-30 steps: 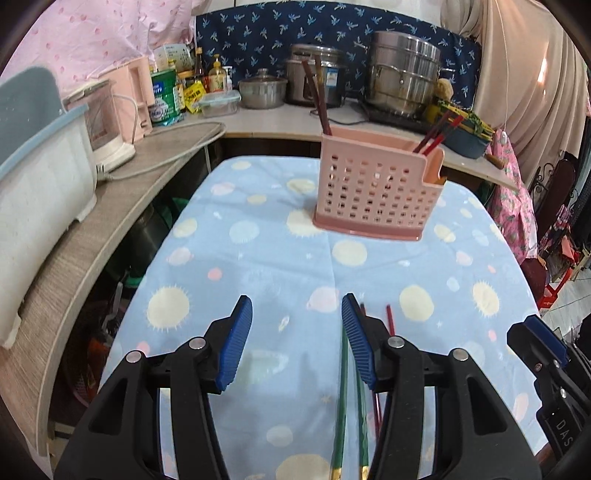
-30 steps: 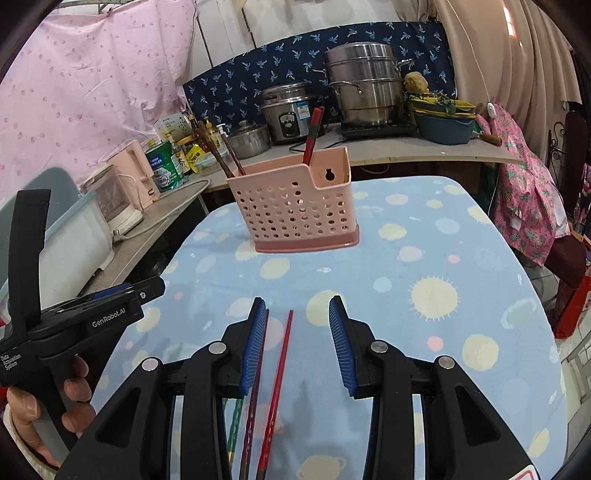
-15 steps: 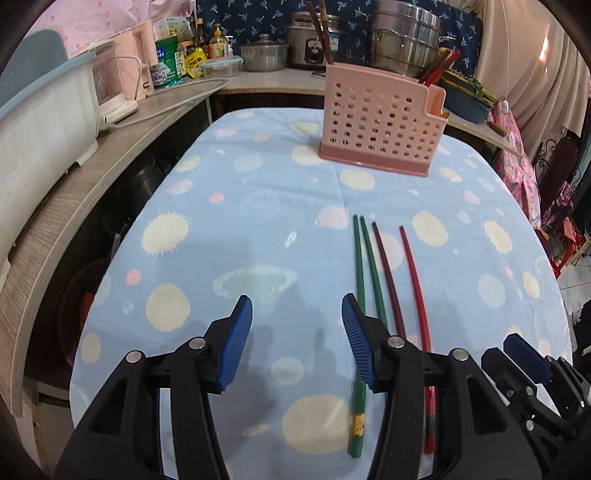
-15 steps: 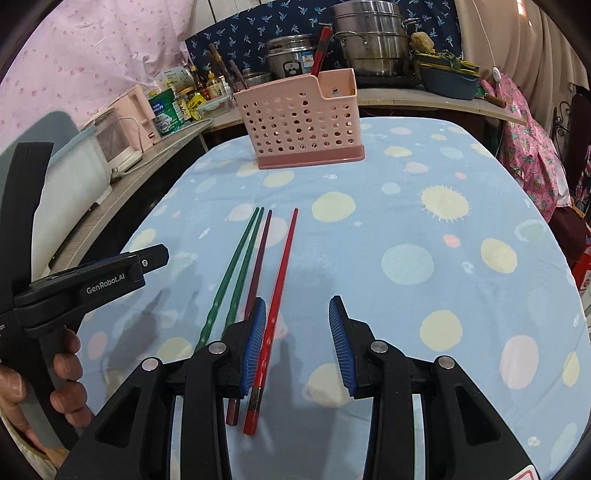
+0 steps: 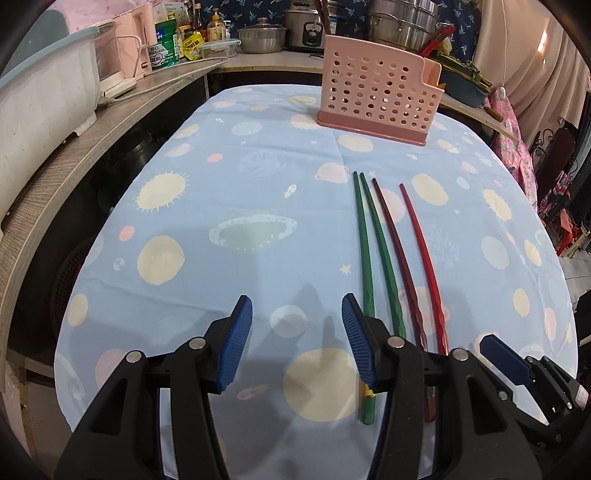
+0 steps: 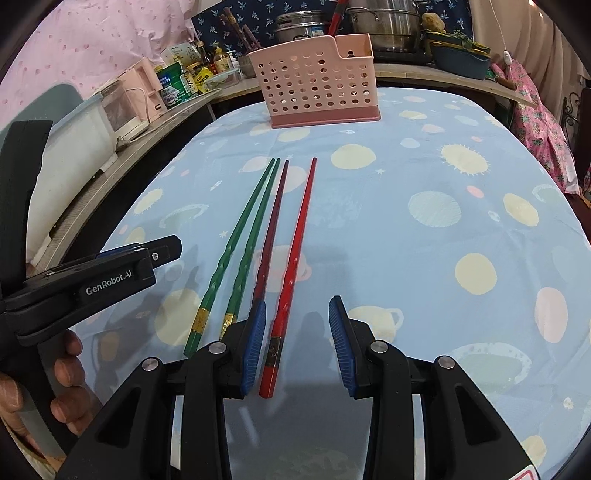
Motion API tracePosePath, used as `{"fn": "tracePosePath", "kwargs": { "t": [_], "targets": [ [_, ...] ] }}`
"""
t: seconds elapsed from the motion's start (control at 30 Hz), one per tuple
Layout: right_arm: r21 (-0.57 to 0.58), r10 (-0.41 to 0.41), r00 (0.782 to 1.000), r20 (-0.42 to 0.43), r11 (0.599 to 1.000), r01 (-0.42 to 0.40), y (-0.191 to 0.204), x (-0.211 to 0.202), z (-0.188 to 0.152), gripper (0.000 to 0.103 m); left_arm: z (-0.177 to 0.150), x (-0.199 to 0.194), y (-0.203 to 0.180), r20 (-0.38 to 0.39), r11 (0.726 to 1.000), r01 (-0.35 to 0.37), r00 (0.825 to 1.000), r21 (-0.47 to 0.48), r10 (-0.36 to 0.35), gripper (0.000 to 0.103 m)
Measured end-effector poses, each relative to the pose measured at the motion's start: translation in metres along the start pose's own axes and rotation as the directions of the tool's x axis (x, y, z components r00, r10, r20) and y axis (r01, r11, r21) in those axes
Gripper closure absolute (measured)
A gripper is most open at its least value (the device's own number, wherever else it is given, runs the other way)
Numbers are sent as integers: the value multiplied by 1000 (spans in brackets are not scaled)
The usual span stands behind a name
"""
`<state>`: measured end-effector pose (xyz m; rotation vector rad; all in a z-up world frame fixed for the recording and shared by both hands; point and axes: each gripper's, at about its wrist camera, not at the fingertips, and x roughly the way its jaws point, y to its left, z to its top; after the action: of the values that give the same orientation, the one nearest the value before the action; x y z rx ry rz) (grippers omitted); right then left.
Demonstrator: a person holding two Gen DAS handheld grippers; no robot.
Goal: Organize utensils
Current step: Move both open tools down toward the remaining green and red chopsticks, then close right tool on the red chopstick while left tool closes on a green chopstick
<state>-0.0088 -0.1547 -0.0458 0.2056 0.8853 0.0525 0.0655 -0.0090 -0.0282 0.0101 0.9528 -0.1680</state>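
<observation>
Two green chopsticks (image 6: 240, 243) (image 5: 369, 240), a dark red chopstick (image 6: 271, 229) (image 5: 397, 247) and a bright red chopstick (image 6: 295, 251) (image 5: 424, 254) lie side by side on the blue patterned tablecloth (image 6: 424, 240). A pink perforated utensil holder (image 6: 314, 85) (image 5: 376, 94) stands at the far end with chopsticks in it. My right gripper (image 6: 297, 339) hangs open above the bright red chopstick's thick end, which lies between its jaws near the left pad. My left gripper (image 5: 295, 339) is open over bare cloth, just left of the green pair.
A curved counter (image 5: 74, 155) runs along the left with a white tub (image 5: 40, 96), a pink appliance and jars. Steel pots (image 6: 384, 26) and a blue dish stand behind the table. Pink cloth (image 6: 535, 122) hangs at the right. A hand (image 6: 66, 402) holds the left gripper.
Both grippers have sunk toward the table and tipped down. The chopsticks, mostly hidden before, now lie in full view. The holder has slid toward the top of both views.
</observation>
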Motion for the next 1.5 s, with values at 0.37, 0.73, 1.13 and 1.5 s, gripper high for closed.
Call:
{"fn": "tracePosePath", "kwargs": {
  "t": [0.37, 0.73, 1.13, 1.5],
  "targets": [
    [-37, -16, 1000, -24, 999, 15, 9, 8, -12, 82, -7, 3, 2, -14, 1000, 0, 1000, -2, 0, 55],
    [-13, -27, 1000, -14, 1000, 27, -2, 7, -13, 95, -16, 3, -2, -28, 1000, 4, 1000, 12, -3, 49],
    [40, -56, 998, 5, 998, 56, -23, -1, -15, 96, -28, 4, -14, -61, 999, 27, 998, 38, -25, 48],
    [46, -57, 998, 4, 997, 56, -27, -1, -15, 95, -36, 1, -24, -60, 997, 44, 997, 61, -40, 48]
  ]
}}
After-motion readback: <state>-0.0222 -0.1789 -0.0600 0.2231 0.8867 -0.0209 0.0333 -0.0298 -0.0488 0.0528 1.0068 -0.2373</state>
